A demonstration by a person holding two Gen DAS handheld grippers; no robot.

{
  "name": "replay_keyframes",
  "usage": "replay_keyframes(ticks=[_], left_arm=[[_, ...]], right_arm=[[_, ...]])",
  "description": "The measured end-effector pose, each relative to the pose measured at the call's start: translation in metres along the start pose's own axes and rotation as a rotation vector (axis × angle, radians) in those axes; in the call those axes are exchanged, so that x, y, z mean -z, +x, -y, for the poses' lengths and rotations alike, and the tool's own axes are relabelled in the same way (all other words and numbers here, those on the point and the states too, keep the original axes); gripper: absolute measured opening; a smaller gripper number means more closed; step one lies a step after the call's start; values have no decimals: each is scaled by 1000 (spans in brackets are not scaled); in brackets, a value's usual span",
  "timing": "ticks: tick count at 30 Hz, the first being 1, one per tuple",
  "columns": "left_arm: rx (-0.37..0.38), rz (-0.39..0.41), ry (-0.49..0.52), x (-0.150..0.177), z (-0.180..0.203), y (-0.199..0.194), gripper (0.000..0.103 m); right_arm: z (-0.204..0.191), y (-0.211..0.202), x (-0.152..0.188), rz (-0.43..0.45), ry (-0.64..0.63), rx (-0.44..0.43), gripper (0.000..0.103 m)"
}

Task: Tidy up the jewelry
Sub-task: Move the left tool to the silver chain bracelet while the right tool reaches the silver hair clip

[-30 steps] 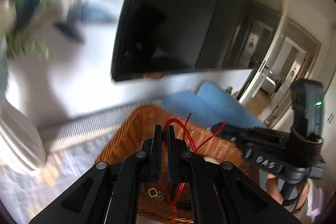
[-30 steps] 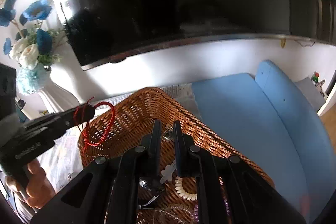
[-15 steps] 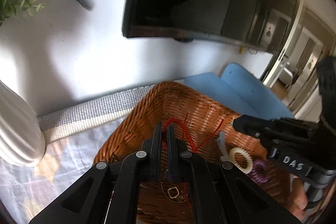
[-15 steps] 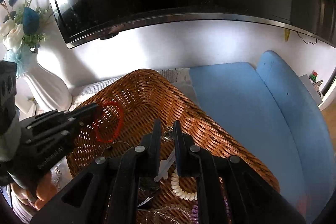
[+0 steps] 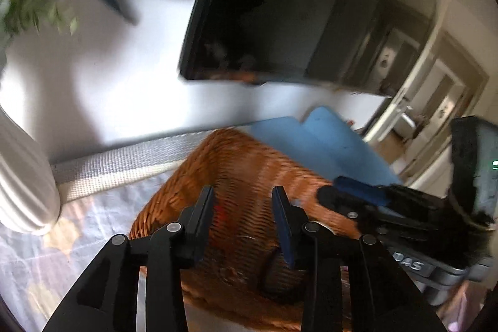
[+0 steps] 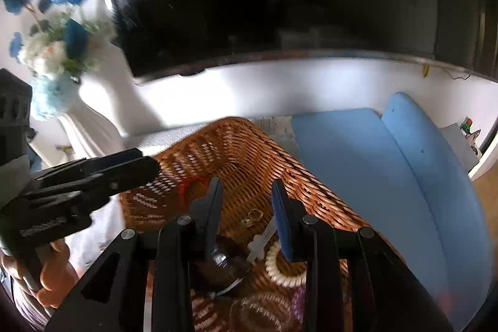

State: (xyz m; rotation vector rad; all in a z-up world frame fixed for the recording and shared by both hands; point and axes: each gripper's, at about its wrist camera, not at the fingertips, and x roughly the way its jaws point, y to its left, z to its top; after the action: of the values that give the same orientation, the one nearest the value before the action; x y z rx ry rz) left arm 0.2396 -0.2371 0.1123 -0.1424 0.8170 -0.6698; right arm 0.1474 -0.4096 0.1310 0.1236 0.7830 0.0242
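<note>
Red cord bracelet now lies inside wicker basket near far wall, dropped from my left gripper, whose jaws were clamped 0.5 s ago, now apart & empty. Right gripper also spread, over rings/hair ties. Bracelet done; next piece.

Both handheld tools are matte black plastic: the left gripper and right gripper carry silver screws, blue-faced finger pads, white lettering; bare fingers wrap the handle.

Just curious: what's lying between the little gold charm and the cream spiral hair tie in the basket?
A clear plastic cross-shaped piece lies between charm and tie, in the right wrist view.
</note>
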Motion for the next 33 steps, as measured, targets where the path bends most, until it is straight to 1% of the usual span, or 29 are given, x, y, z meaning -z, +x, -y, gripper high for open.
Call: replay_keyframes(ticks=[2,4,6,7,8,9,11,13,16,19,21,24,27,29,30,32,33], left_arm=[[-15,17,39,1,7,-22,42],[-60,40,85,7,12,-54,54],[-85,69,101,16,10,-89,64],[-87,82,101,20,6,-104,66],[-89,96,95,25,1,-124,67],[-92,103,90,29,-3,-135,67],[-104,121,71,40,-12,-162,68],[-107,131,56,52,-20,-184,72],[-137,126,58,74,-31,-204,73],[-163,94,70,98,-41,-207,73],[-173,67,83,111,-49,-207,73],[-209,18,98,130,-61,-200,73],[-239,9,79,139,-71,-190,73],[-237,-5,41,141,-83,-180,73],[-223,-16,20,140,-90,-173,72],[-190,-42,10,136,-97,-160,72],[-178,-60,20,134,-98,-152,65]], right_arm=[[-4,-21,2,31,1,-16,34],[-10,-46,8,63,0,-40,35],[-20,-67,15,87,-10,-60,40],[-26,-79,21,100,-20,-70,43],[-32,-88,26,108,-27,-79,45],[-37,-97,32,115,-34,-87,46],[-51,-114,46,128,-57,-111,53],[-66,-128,62,131,-77,-132,56],[-88,-135,86,116,-108,-158,56],[-105,-129,110,76,-133,-162,56],[-113,-116,123,30,-137,-167,56],[-120,-100,140,-32,-124,-186,56],[-126,-84,151,-80,-103,-206,56],[-132,-68,156,-128,-86,-225,56],[-136,-60,158,-155,-75,-238,56],[-144,-38,164,-222,-49,-259,55],[-148,-26,167,-254,-33,-253,55]])
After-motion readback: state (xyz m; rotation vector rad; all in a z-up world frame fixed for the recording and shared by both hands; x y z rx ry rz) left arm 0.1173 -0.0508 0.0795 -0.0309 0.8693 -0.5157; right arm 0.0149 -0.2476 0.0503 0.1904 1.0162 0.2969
